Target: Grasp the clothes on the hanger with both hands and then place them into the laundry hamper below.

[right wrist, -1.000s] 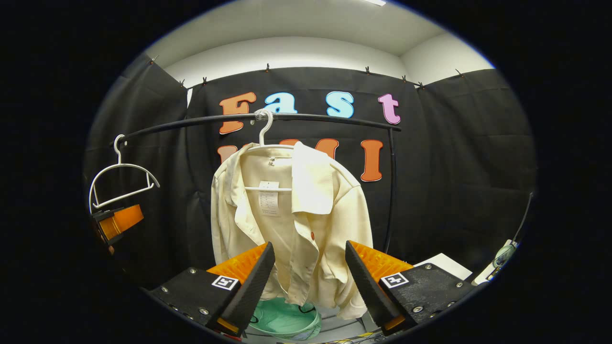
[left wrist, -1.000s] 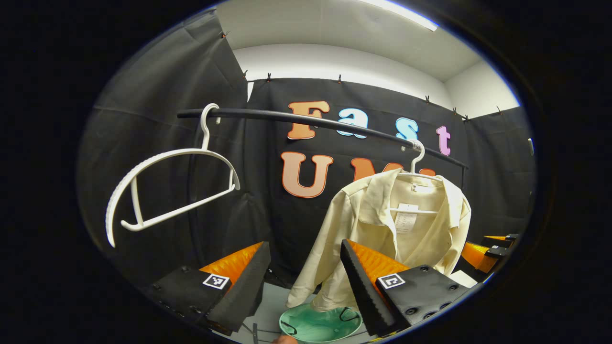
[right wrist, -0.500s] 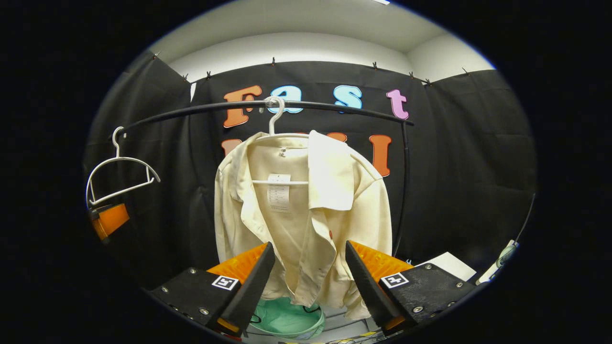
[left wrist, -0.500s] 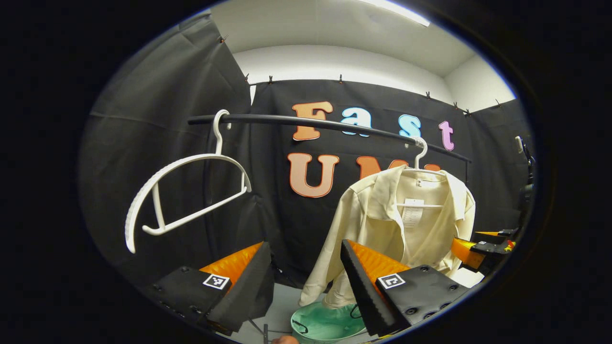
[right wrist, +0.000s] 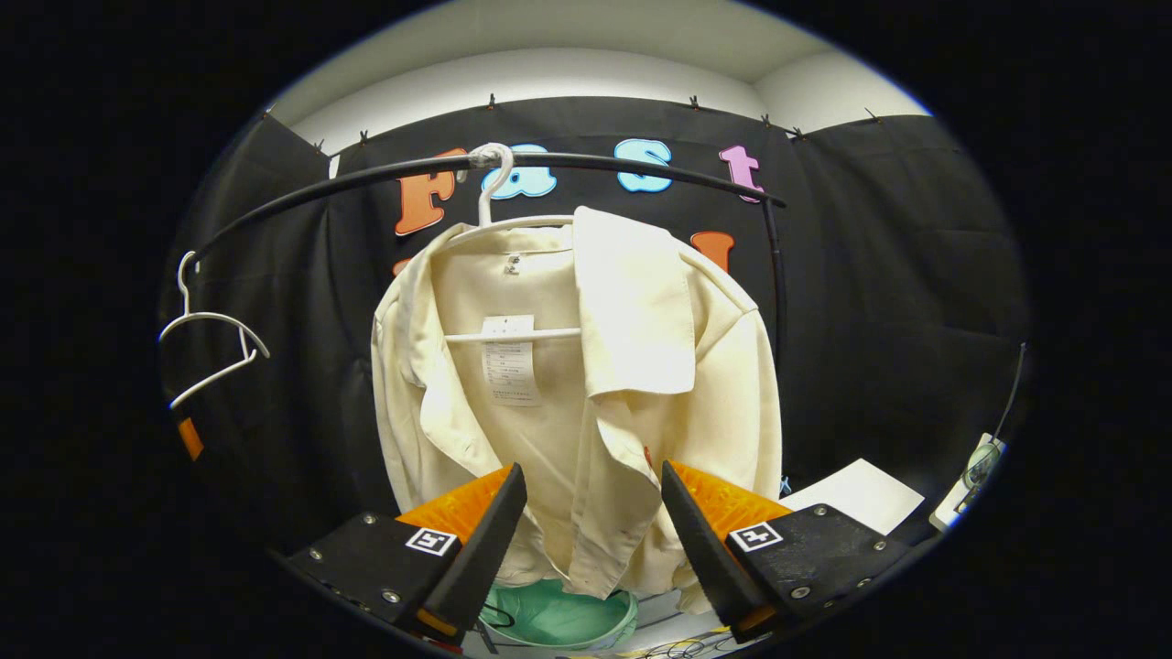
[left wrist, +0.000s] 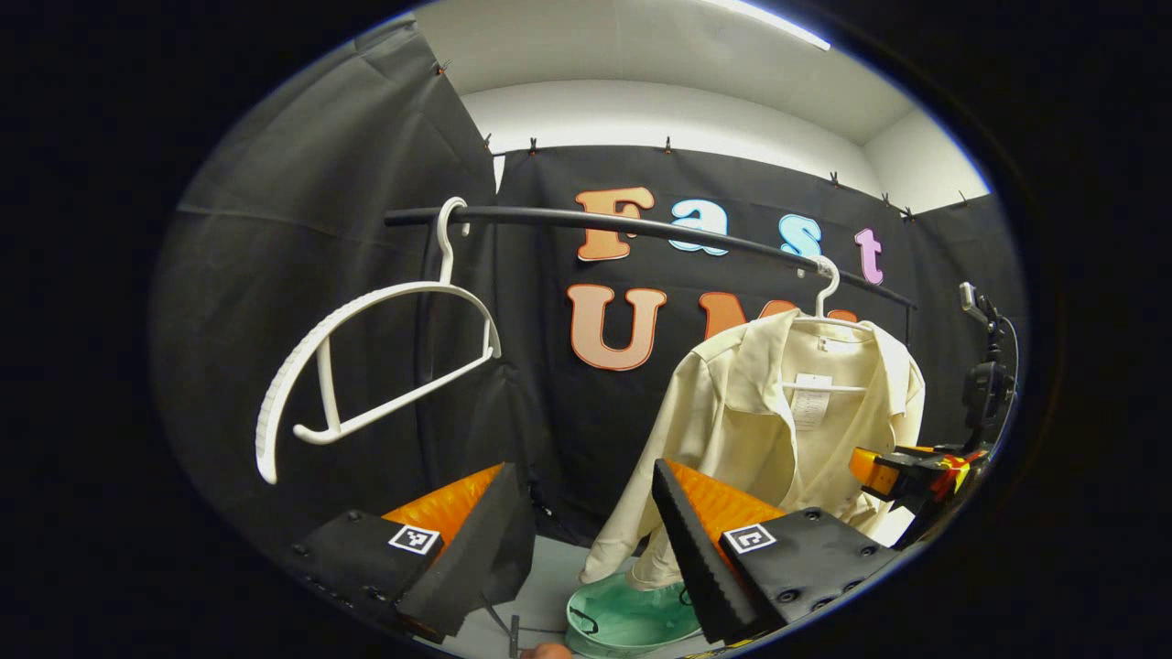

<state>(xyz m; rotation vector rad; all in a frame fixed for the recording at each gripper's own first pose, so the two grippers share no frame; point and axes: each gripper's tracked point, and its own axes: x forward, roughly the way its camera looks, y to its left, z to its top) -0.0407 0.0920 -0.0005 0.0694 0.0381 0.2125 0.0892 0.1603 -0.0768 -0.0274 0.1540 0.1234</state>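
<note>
Both grippers (left wrist: 586, 540) (right wrist: 593, 535) gape empty; the shirt (right wrist: 586, 384) looks soft and light, best pinched at its shoulders.

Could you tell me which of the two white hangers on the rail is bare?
The bare hanger hangs at the rail's left end; the other hanger carries the cream shirt, above the green hamper.

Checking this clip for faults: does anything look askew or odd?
The empty white plastic hanger hangs tilted on the black rail. The cream shirt hangs open, collar uneven. Nothing is spilled.
</note>
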